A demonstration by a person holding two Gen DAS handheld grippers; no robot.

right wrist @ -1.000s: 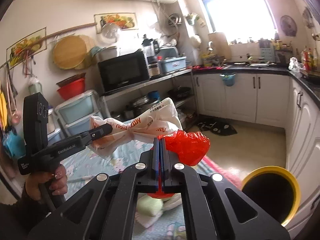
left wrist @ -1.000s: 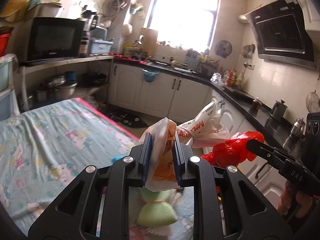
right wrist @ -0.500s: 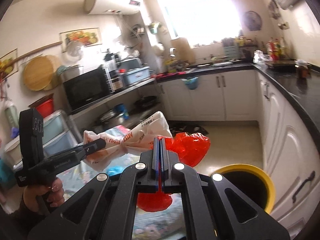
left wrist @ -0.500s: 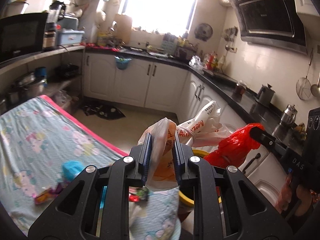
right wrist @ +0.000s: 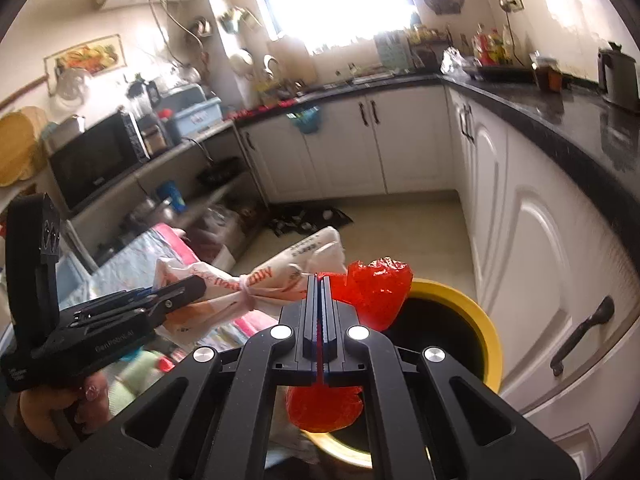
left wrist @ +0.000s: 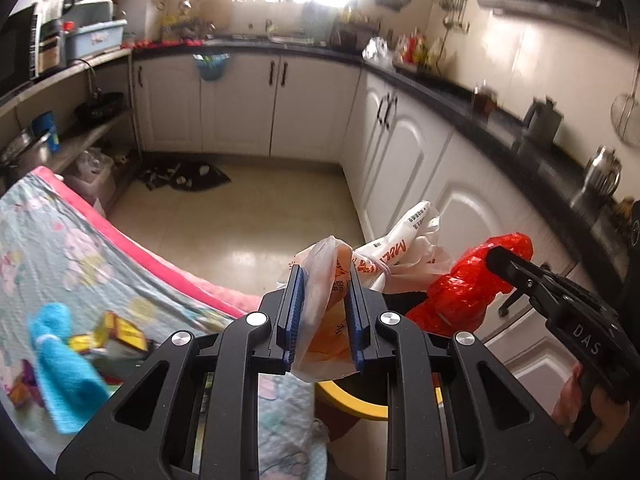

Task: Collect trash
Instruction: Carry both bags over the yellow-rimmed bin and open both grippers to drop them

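My left gripper (left wrist: 323,276) is shut on a white plastic bag with orange print (left wrist: 394,258), held in the air past the table edge. It also shows in the right wrist view (right wrist: 248,284). My right gripper (right wrist: 318,280) is shut on a red plastic bag (right wrist: 378,288), which hangs over the yellow-rimmed trash bin (right wrist: 486,332). The red bag (left wrist: 468,292) shows to the right in the left wrist view, with the bin rim (left wrist: 352,398) below it.
A table with a floral cloth (left wrist: 80,256) lies at left, holding a blue cloth (left wrist: 64,364) and small wrappers (left wrist: 116,334). White cabinets (right wrist: 532,240) under a black counter run along the right. A dark mat (left wrist: 184,174) lies on the floor.
Both grippers have swung right, away from the table, with their bags. The yellow bin has come closer and now sits under the red bag.
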